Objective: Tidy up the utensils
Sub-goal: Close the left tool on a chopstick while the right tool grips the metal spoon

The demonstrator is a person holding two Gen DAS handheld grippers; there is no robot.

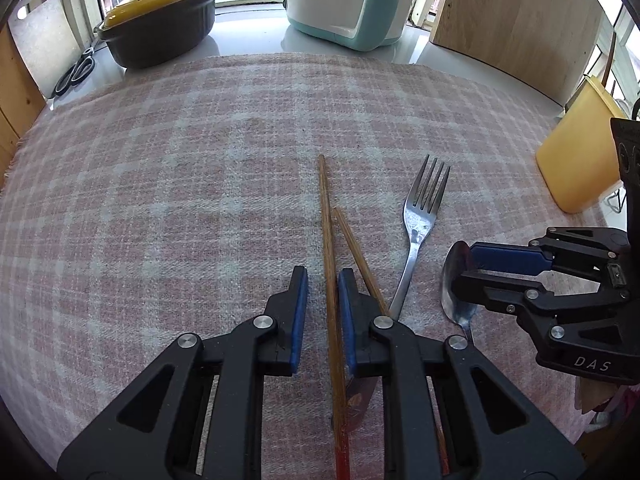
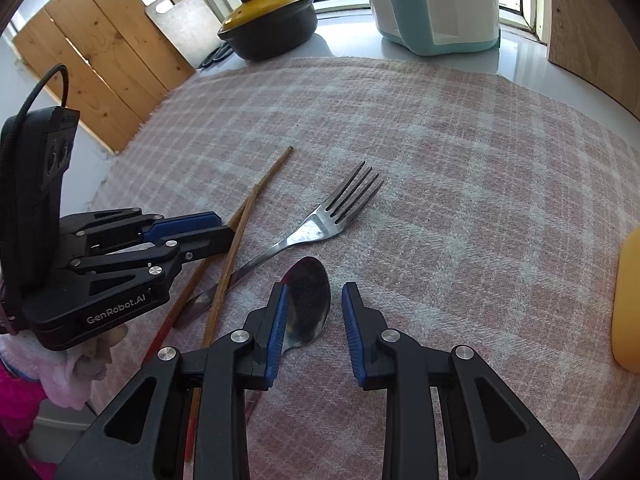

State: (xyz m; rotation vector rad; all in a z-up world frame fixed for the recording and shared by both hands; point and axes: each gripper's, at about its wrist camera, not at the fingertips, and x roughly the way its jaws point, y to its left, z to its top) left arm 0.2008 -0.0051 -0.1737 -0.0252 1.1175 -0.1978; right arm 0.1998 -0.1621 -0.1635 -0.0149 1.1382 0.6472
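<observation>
Two wooden chopsticks (image 1: 325,216) (image 2: 224,284) lie side by side on the pink checked cloth (image 1: 160,200). My left gripper (image 1: 323,276) (image 2: 224,227) straddles the longer one; its jaws are narrow but open, with a gap at the left pad. To their right lies a steel fork (image 1: 420,220) (image 2: 320,226), whose handle runs under the chopsticks. A steel spoon (image 1: 454,276) (image 2: 308,300) rests bowl-forward between the fingers of my right gripper (image 2: 315,288) (image 1: 466,266). That gripper is open; the bowl sits against the left pad, clear of the right pad.
A yellow container (image 1: 576,160) (image 2: 628,300) stands at the cloth's right edge. Behind the cloth are a black pot with a yellow lid (image 1: 160,20) (image 2: 272,20), a teal-and-white appliance (image 1: 344,0), scissors (image 1: 76,72) and wooden boards (image 1: 520,20). A pink sleeve (image 2: 24,392) shows at the lower left.
</observation>
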